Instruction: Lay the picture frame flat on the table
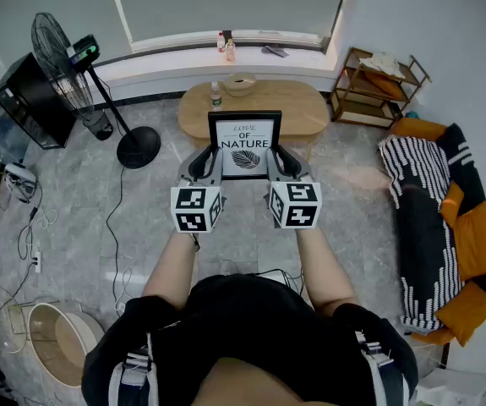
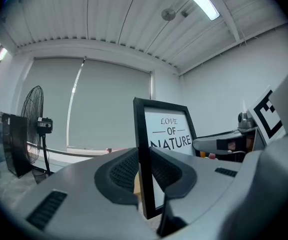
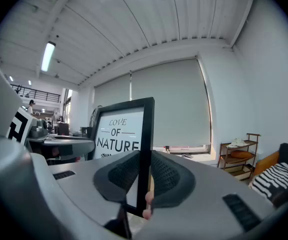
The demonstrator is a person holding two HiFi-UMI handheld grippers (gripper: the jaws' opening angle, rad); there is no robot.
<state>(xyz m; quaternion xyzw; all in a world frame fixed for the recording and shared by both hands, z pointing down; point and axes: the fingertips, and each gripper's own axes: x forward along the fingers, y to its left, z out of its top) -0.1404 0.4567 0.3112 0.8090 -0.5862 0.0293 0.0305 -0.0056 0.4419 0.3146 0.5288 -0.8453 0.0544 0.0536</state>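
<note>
A black picture frame (image 1: 244, 145) with a "LOVE OF NATURE" print and a leaf is held upright in the air, in front of an oval wooden table (image 1: 297, 106). My left gripper (image 1: 211, 169) is shut on the frame's left edge (image 2: 144, 154). My right gripper (image 1: 277, 167) is shut on its right edge (image 3: 145, 149). In the left gripper view the dark ribbed pads (image 2: 126, 170) press both sides of the frame edge. The right gripper view shows its pads (image 3: 166, 175) doing the same.
On the table stand a small bottle (image 1: 215, 96) and a shallow bowl (image 1: 239, 83). A floor fan (image 1: 73, 74) stands at the left, a wooden shelf (image 1: 376, 87) at the back right, a sofa with striped and orange cushions (image 1: 439, 218) along the right wall.
</note>
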